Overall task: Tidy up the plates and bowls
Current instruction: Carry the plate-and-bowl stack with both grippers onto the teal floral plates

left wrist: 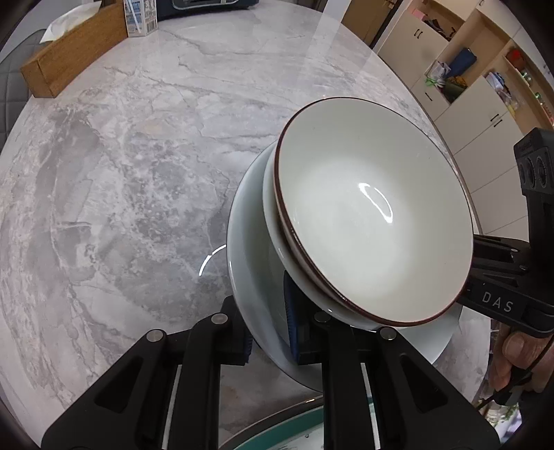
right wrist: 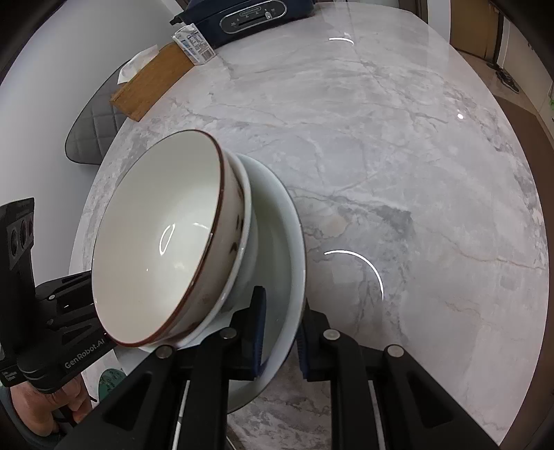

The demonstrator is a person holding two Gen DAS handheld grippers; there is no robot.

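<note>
A pale plate (left wrist: 249,277) (right wrist: 287,249) carries a stack of two bowls: a white bowl with a brown rim (left wrist: 374,221) (right wrist: 155,239) nested in a plain white bowl (left wrist: 273,221) (right wrist: 242,249). My left gripper (left wrist: 266,329) is shut on the plate's near rim, one blue pad on each face. My right gripper (right wrist: 280,335) is shut on the plate's opposite rim the same way. The stack is held between both grippers above the marble table (left wrist: 138,173) (right wrist: 415,155). Each gripper's body shows in the other's view, the right in the left wrist view (left wrist: 519,270), the left in the right wrist view (right wrist: 45,311).
A wooden tissue box (left wrist: 72,52) (right wrist: 152,83) and a small carton (left wrist: 140,15) (right wrist: 194,45) stand at the table's far side beside a dark appliance (right wrist: 252,14). A teal-rimmed dish (left wrist: 297,429) lies below. Cabinets (left wrist: 467,86) stand at the right.
</note>
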